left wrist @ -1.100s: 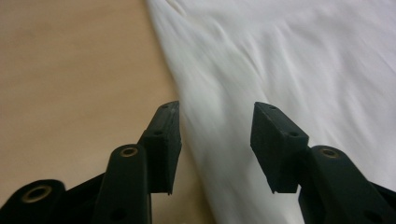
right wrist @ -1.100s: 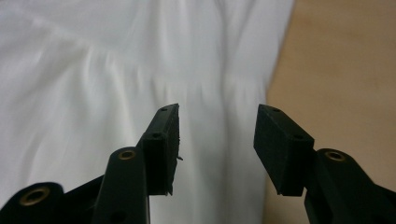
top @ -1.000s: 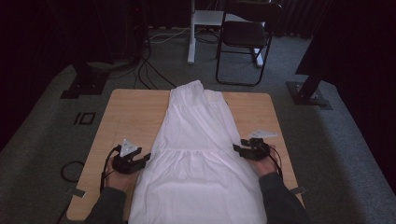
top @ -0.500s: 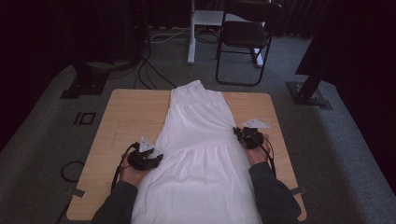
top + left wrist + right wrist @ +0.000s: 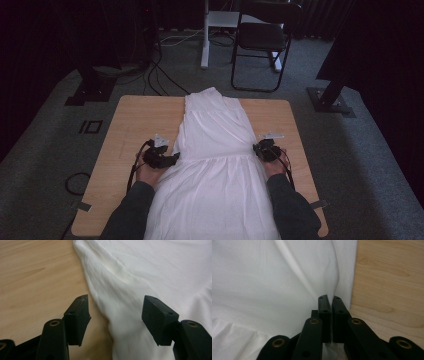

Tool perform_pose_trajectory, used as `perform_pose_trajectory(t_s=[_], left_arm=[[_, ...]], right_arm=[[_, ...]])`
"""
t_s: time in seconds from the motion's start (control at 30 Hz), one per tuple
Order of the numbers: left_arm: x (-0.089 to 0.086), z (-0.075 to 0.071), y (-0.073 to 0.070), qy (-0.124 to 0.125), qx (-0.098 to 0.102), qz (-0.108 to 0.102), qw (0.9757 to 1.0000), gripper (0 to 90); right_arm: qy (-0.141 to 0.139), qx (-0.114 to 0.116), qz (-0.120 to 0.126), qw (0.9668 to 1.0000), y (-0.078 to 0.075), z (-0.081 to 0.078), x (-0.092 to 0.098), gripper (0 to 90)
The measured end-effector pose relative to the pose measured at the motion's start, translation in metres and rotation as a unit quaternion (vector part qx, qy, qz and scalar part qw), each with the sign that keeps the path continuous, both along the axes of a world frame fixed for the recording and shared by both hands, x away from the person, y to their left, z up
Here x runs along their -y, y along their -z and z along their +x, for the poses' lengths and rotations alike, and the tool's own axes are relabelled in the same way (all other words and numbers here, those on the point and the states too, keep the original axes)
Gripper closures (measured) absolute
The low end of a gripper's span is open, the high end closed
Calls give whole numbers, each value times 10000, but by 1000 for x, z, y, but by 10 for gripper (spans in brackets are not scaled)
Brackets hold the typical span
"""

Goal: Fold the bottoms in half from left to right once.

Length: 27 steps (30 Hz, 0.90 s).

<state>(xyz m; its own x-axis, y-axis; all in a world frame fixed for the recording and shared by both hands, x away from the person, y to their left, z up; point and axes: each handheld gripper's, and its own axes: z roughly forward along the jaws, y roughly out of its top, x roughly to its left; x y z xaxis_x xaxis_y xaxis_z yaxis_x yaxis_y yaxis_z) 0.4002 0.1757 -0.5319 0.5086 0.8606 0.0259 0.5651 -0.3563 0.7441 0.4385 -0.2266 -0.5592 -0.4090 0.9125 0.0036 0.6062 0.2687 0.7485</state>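
White dress (image 5: 217, 165), plain fabric, spread flat lengthwise along middle of wooden table (image 5: 130, 125). Narrow bodice end at far edge, wide skirt toward near edge, reaching it. Gathered seam across waist. Soft creases along left edge (image 5: 100, 282); fold ridge near right edge (image 5: 294, 267). Side edges on bare wood.

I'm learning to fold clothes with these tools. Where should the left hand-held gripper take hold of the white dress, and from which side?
Probably at the side edge of the white dress near the waist seam, coming in level from the bare wooden table. There the hem lies in a raised fold between the open jaws of the left hand-held gripper.
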Motion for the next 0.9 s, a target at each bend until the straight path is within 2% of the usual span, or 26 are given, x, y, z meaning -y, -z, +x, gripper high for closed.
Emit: perform_pose_trajectory(t_s=[0.1, 0.13, 0.17, 0.2, 0.23, 0.33, 0.43, 0.53, 0.73, 0.83, 0.9], left_arm=[[10, 16, 9, -18, -134, 179, 9997, 402], [12, 19, 12, -14, -194, 210, 9996, 447], [11, 21, 16, 65, -246, 288, 9993, 561], [9, 20, 16, 198, -263, 174, 9993, 716], [8, 18, 16, 173, -217, 249, 9993, 877], [4, 9, 17, 204, -207, 281, 9992, 894], [-3, -7, 18, 202, -175, 265, 9993, 895], [-5, -29, 20, 254, -125, 237, 9993, 895], [-8, -90, 23, 567, -166, 117, 9982, 893], [-11, -108, 24, 667, -150, 126, 9976, 890], [-13, -110, 24, 697, -126, 129, 9974, 870]], right_arm=[[12, -29, 155, 9999, 1, 1, 3, 862], [10, -20, 159, 9999, 1, 0, 3, 862], [8, -13, 163, 9999, 1, 0, 3, 862], [2, -11, 176, 9998, 1, 0, 4, 864], [-2, -9, 194, 9998, 2, 0, 4, 865], [-37, -43, 307, 9995, 2, -6, 7, 867], [-146, -51, 264, 9995, 2, -20, 9, 870], [-352, -105, 188, 9991, 2, -45, 11, 870], [-574, -283, 229, 9977, 2, -98, 20, 870], [-684, -393, 291, 9965, 2, -125, 24, 871], [-793, -527, 315, 9950, 1, -136, 25, 862]])
